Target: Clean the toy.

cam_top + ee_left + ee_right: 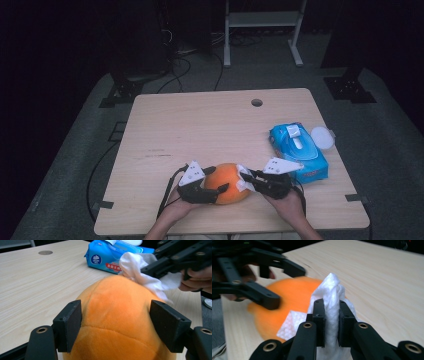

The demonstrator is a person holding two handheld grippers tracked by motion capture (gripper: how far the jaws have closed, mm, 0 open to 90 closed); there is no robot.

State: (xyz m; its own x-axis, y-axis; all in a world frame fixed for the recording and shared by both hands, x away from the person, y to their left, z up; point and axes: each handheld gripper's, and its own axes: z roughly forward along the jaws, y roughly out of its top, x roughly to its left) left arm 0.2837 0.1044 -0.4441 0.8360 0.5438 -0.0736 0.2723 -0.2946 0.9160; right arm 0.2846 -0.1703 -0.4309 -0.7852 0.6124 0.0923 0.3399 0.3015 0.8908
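Pinching a white wipe [331,305] in my closed right gripper [331,315], I press it at 2 o'clock on the orange plush ball [117,315]; my half-open left gripper [117,325] clamps the ball's sides, both hands low.

A pale wooden table [200,125] stands on grey carpet [70,150] in a dark room.

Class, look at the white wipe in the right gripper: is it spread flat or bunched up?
Bunched up. The right gripper pinches the white wipe into a crumpled wad between its jaws, against the orange plush toy.
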